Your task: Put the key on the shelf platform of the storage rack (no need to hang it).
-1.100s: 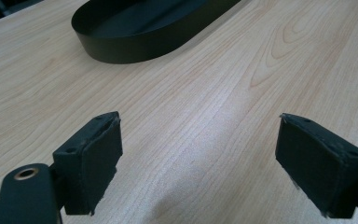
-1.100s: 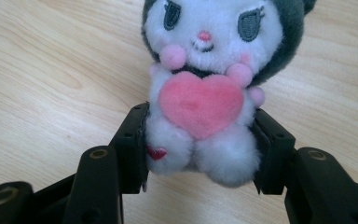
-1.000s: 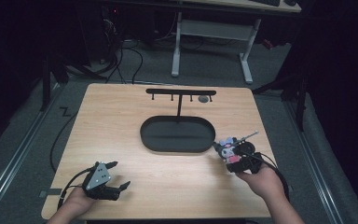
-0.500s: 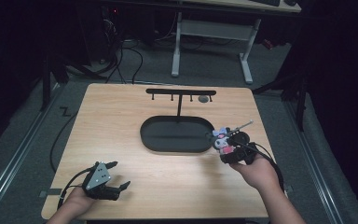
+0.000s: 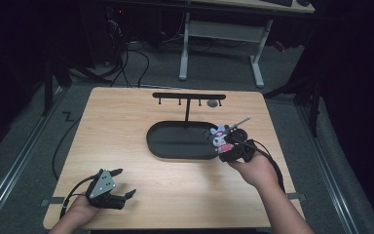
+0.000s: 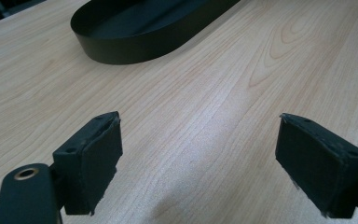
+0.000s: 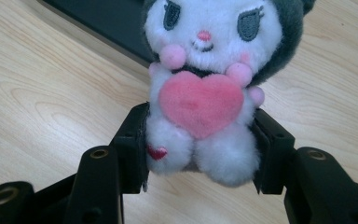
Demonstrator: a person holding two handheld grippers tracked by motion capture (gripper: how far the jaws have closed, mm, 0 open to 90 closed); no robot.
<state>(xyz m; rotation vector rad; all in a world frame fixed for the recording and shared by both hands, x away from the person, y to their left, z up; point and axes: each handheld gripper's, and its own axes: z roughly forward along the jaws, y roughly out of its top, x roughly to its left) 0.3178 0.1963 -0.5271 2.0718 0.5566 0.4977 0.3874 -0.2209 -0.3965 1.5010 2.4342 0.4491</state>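
Wooden table [image 5: 126, 126] bearing black oval tray [image 5: 175, 151]

White plush toy [image 7: 205, 88] with grey hood and pink heart; black tray [image 5: 185, 141]; pale woodgrain table [image 5: 126, 122].

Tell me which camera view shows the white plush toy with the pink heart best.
The right gripper view: the white plush toy with the pink heart shows large, face and heart clear, pinched between the jaws. The high view shows it small by the black oval tray.
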